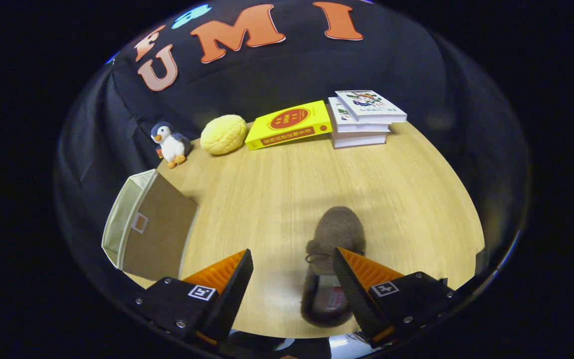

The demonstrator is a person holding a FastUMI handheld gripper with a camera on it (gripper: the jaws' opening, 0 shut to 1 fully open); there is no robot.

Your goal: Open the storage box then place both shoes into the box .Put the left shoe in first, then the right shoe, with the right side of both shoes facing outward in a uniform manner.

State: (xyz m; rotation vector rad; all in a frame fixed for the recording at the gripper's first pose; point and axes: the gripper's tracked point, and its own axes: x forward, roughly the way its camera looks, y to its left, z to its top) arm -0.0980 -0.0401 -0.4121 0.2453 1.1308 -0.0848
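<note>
A brown fuzzy shoe lies on the wooden table, toe pointing away, its heel opening just inside the right finger. My gripper is open, hovering above the table; the shoe sits against the right finger's inner side, and the left finger stands apart from it over bare wood. A beige fabric storage box with an open top stands to the left of the left finger, near the table's edge; its inside looks pale, and I cannot see anything in it.
Along the far edge of the table stand a small penguin plush, a yellow bun-shaped cushion, a yellow book and a stack of white books. Bare wood lies between them and the shoe.
</note>
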